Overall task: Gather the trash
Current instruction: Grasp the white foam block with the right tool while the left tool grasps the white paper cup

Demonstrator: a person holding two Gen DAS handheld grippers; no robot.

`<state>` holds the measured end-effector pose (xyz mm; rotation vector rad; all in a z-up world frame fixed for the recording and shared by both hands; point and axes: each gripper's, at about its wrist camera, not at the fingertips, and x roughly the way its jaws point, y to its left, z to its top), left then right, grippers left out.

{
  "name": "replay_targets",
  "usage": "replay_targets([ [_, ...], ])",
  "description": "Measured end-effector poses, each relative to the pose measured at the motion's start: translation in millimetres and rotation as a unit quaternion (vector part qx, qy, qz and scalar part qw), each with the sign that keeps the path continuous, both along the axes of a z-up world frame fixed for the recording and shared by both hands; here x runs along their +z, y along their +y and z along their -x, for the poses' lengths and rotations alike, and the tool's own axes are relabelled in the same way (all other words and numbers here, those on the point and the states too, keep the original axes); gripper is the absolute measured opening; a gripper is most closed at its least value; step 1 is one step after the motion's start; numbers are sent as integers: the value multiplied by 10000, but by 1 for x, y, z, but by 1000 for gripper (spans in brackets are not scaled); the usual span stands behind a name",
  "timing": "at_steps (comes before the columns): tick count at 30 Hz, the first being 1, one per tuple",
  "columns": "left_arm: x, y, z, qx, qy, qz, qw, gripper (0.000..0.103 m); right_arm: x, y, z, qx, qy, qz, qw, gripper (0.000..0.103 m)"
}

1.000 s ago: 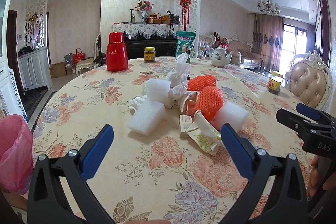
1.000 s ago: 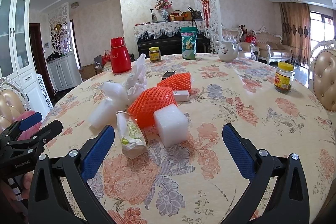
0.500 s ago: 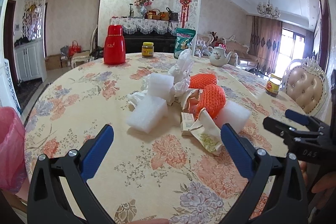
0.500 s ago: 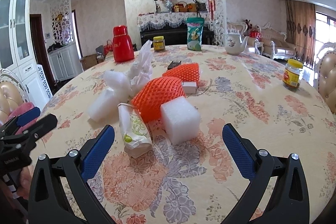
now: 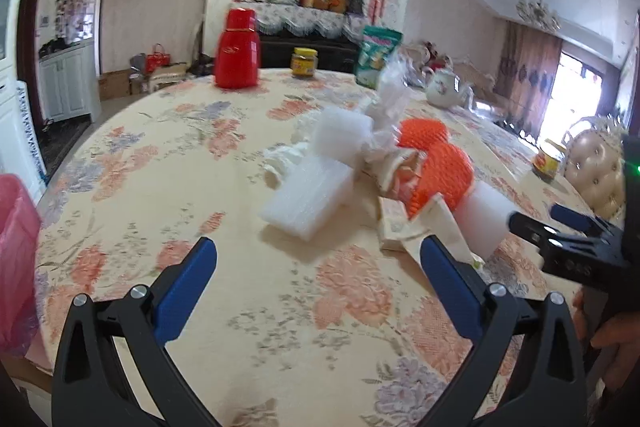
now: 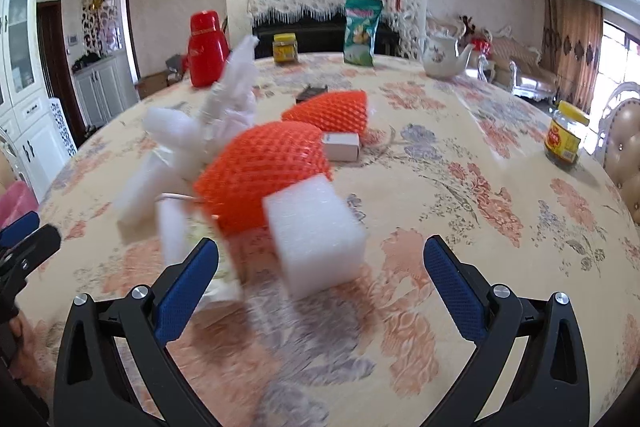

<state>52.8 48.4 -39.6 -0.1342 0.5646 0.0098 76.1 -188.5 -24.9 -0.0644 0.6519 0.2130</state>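
While both claws hover low over the flowered worktop (image 5: 168,163), the trash sits in one heap near its middle, and nothing is held. The left claw (image 5: 318,291) has its blue fingers spread wide, released, aimed at a flat white foam slab (image 5: 310,197) that lies with its long side running away from the claw toward a foam block (image 5: 342,137) behind it. Right of the slab lie a crumpled paper wrapper (image 5: 444,227) and an orange net sleeve (image 5: 444,173), with a wad of clear plastic (image 5: 390,99) standing upright behind the block.

The right claw (image 6: 320,281) is likewise spread open, and a white foam cube (image 6: 316,233) sits on the worktop between its fingers, touching neither. Just behind the cube the orange net sleeve lies with its long axis across the view, a second orange net (image 6: 332,113) and a small white box (image 6: 341,146) beyond it.

A red flask (image 5: 237,47), two yellow-lidded jars, a green bag (image 6: 362,31) and a teapot (image 6: 442,55) stand far past the heap. A pink bag (image 5: 16,259) hangs left of the worktop edge.
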Motion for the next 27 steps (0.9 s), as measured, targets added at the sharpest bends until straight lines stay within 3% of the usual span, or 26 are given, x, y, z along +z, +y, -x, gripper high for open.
replay_targets([
  [5,-8,-23,-16,-205,261,-92,9994,98,-16,-1,-26,149,365,125,9991,96],
  [6,-10,-29,-20,-239,336,-90,9991,98,-18,-1,-29,186,401,135,9989,92],
  [9,-16,-41,-28,-293,525,-54,9982,98,-23,-4,-34,356,544,20,9979,54],
  [12,-19,-53,-35,-360,641,-98,9973,98,-23,-17,-31,395,531,-294,9974,54],
  [21,-29,-100,-64,-510,832,-25,9952,98,-11,-57,-3,202,298,-586,9976,53],
  [24,-33,-109,-73,-562,940,-26,9940,87,-11,-67,2,161,267,-631,9975,54],
  [27,-41,-116,-80,-683,1165,-19,9908,62,-12,-71,7,145,249,-657,9974,54],
])
